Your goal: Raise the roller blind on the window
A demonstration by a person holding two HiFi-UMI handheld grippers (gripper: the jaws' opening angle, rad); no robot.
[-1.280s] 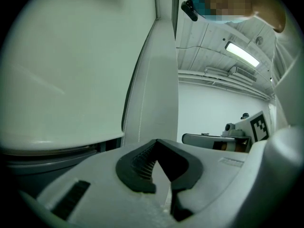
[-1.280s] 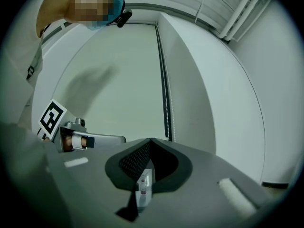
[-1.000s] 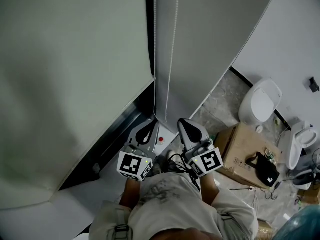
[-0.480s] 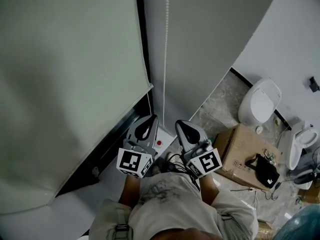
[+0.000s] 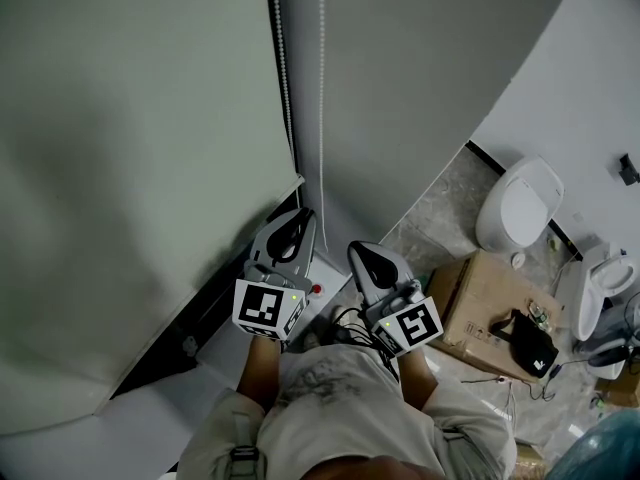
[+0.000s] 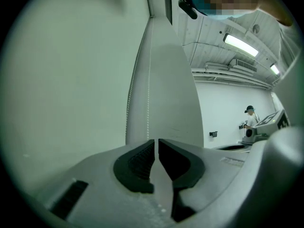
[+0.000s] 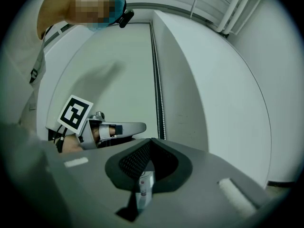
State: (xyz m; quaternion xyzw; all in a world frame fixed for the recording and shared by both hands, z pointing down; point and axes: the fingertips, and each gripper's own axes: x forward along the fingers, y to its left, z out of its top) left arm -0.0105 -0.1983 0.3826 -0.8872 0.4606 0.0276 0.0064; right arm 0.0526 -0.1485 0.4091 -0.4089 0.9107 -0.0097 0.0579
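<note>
Grey wall (image 5: 420, 88) fills the upper right of the head view, and the blind (image 5: 140, 168) covers the window on the left. Its bottom edge slants from the lower left up to a corner near the middle, with the dark frame (image 5: 225, 273) bare beneath it. The chain (image 5: 322, 118) hangs in two strands just beside the blind's right edge. The left gripper (image 5: 302, 218) points up at that corner with its jaws drawn together to a thin slit and nothing seen between them. In the right gripper view the chain hangs just past its tip. The right gripper (image 5: 362, 250) is held just beside it, lower, jaw tips meeting and empty. On the marble floor (image 5: 440, 208) at the right stand a toilet (image 5: 520, 203) and a box (image 5: 480, 303).
</note>
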